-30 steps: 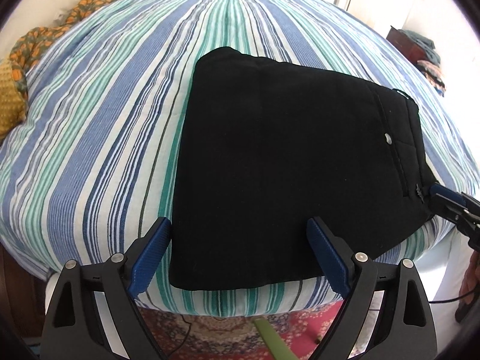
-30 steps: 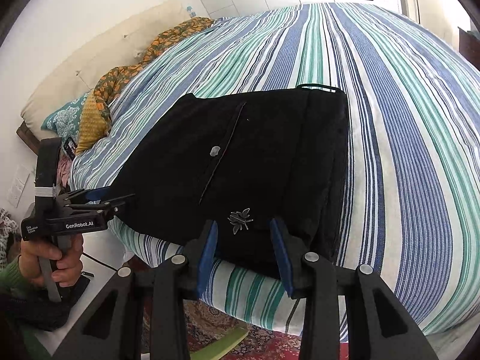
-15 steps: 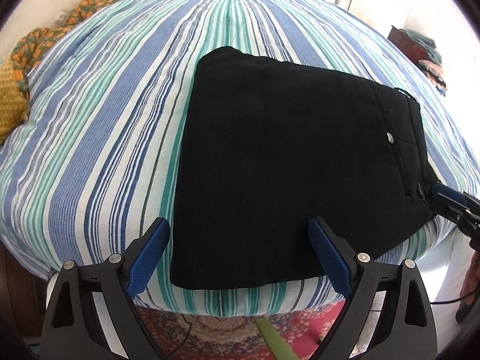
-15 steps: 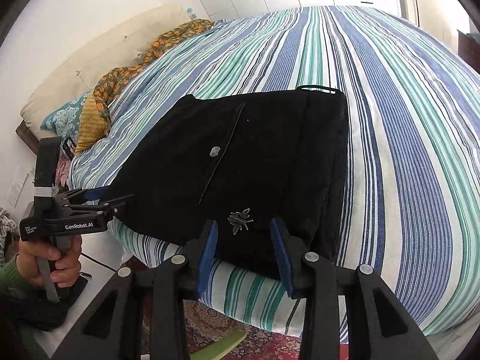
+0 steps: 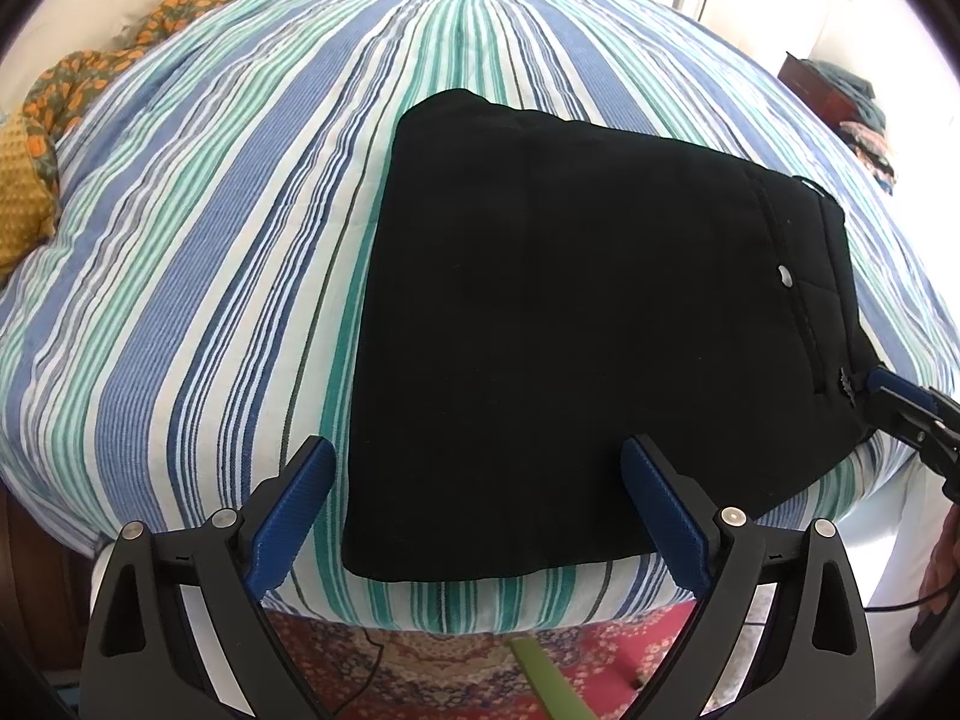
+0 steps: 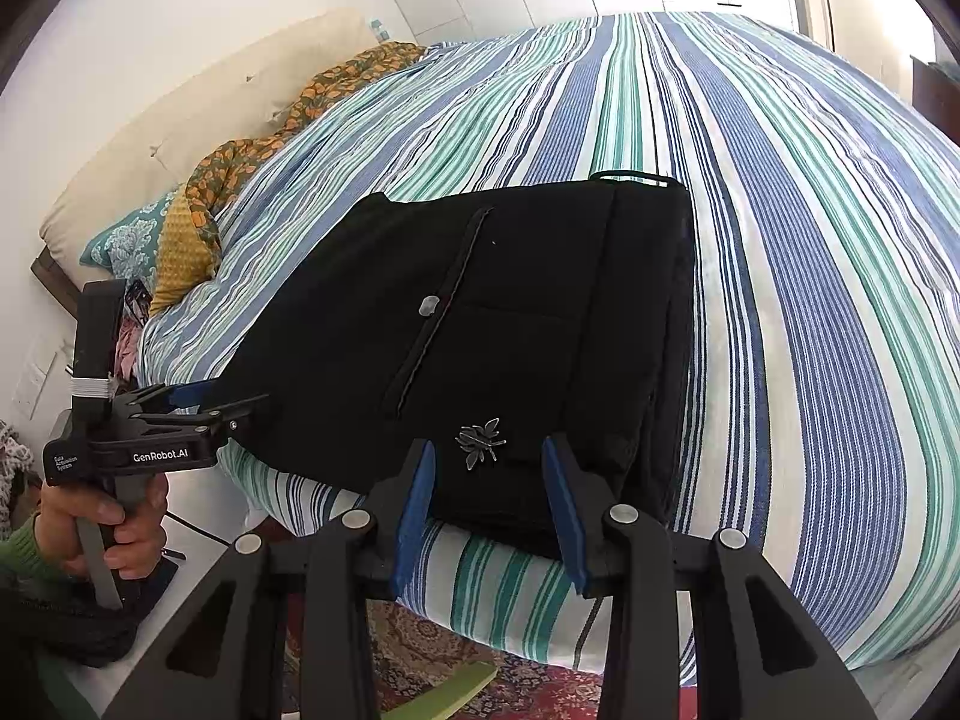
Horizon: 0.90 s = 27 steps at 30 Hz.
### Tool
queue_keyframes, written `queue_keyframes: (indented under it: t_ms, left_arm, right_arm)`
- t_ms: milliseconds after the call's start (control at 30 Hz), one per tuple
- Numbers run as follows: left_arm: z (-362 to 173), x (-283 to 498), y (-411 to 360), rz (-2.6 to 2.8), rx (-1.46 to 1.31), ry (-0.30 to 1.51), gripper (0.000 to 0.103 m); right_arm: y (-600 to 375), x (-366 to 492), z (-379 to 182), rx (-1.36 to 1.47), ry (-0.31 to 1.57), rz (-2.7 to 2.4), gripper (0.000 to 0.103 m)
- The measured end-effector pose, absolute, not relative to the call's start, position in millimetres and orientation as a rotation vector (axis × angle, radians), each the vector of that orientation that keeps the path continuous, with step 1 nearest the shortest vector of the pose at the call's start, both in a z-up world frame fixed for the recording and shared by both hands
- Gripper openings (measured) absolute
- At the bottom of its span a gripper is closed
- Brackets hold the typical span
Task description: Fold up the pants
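Observation:
Black pants [image 5: 570, 312] lie folded into a flat rectangle near the front edge of the striped bed [image 5: 210, 240]. A silver button [image 6: 429, 304] and a metal leaf emblem [image 6: 480, 438] show on top. My left gripper [image 5: 477, 462] hovers over the near edge, its jaws wide apart and nothing between the pads. From the right wrist it appears side-on as the left gripper [image 6: 240, 405], held by a hand at the pants' left corner. My right gripper [image 6: 486, 462] stands partly open over the emblem corner of the pants [image 6: 480, 312]; the pads do not press on cloth. The right gripper [image 5: 894, 396] shows at that corner.
An orange floral cloth [image 5: 90, 72] and a teal pillow [image 6: 120, 240] lie at the head of the bed by a cream cushion [image 6: 180, 138]. A patterned rug [image 5: 450, 660] and a green strip [image 5: 546, 678] are on the floor below. Clothes [image 5: 858, 108] are piled at the far right.

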<state>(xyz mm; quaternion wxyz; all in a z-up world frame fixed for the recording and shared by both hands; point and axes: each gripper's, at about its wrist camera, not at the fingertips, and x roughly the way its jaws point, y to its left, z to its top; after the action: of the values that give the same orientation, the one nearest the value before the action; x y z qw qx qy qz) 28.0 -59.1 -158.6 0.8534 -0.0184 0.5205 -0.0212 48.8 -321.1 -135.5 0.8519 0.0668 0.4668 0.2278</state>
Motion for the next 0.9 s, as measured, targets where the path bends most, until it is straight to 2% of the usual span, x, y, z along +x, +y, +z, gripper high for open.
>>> queue_keyframes:
  t_ms: [367, 700, 833, 900]
  left_arm:
    - [-159.5, 27.8, -59.4, -0.043, -0.042, 1.095, 0.097]
    - [-159.3, 28.3, -56.9, -0.044, -0.051, 1.099, 0.098]
    - [-140.1, 38.2, -44.4, -0.102, -0.097, 1.126, 0.095]
    - [-120.3, 44.8, -23.6, -0.099, -0.152, 1.077, 0.095]
  right_arm:
    - [-323.2, 49.5, -134.2, 0.167, 0.980, 0.480, 0.039]
    - [-316.6, 46.7, -132.0, 0.155, 0.969, 0.490, 0.049]
    - [-319.9, 51.0, -125.4, 0.181, 0.981, 0.508, 0.051]
    - [-327.9, 60.2, -115.8, 0.225, 1.004, 0.535, 0.052]
